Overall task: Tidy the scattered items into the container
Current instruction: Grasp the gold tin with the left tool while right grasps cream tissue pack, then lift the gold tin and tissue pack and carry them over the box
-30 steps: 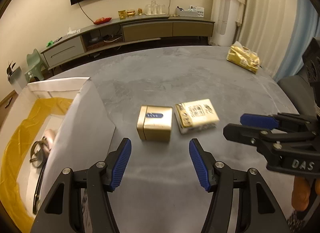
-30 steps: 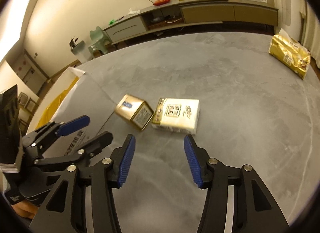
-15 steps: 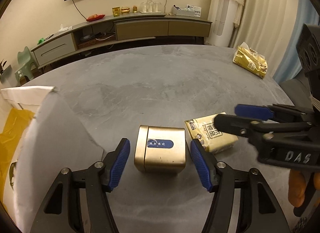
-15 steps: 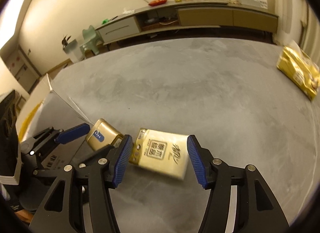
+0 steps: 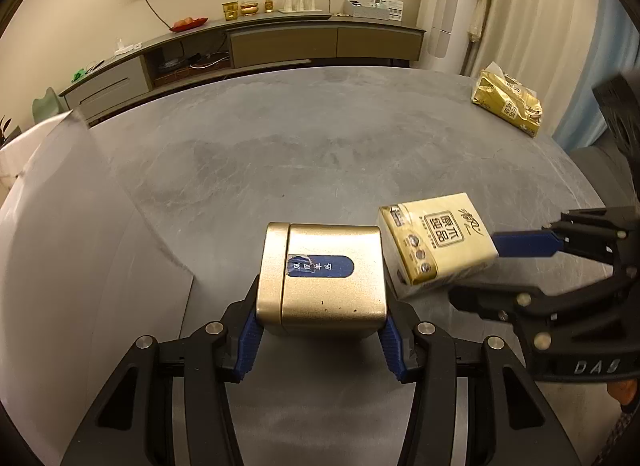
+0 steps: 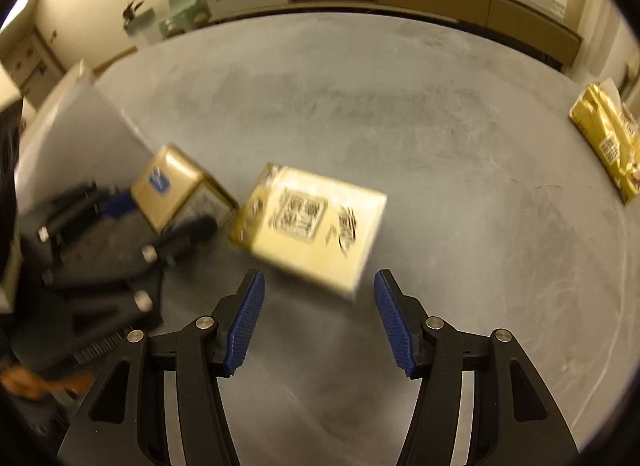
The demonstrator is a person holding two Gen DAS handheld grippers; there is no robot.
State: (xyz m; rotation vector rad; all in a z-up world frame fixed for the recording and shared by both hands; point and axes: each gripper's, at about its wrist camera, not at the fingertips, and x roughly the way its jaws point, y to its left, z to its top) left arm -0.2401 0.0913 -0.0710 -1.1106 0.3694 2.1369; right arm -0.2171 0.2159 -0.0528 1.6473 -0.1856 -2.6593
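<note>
Pick-up step. The left gripper [image 5: 322,336] has its blue pads pressed to both sides of the gold tin [image 5: 322,278] on the grey table [image 5: 320,137]. The right gripper [image 6: 318,322] stands wide open and empty just short of the tissue pack [image 6: 312,225]. Next, probably: lift the tin toward the white container [image 5: 60,246] on the left.

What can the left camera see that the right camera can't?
Only the left view shows the left gripper squeezing the tin from both sides, the tin's blue label, and the red plate on the shelf.

Only the right view shows the right gripper open, with the pack just ahead of its fingers, not between them.

Both show the tin, the pale tissue pack beside it, the gold bag far off, and the grey table.
</note>
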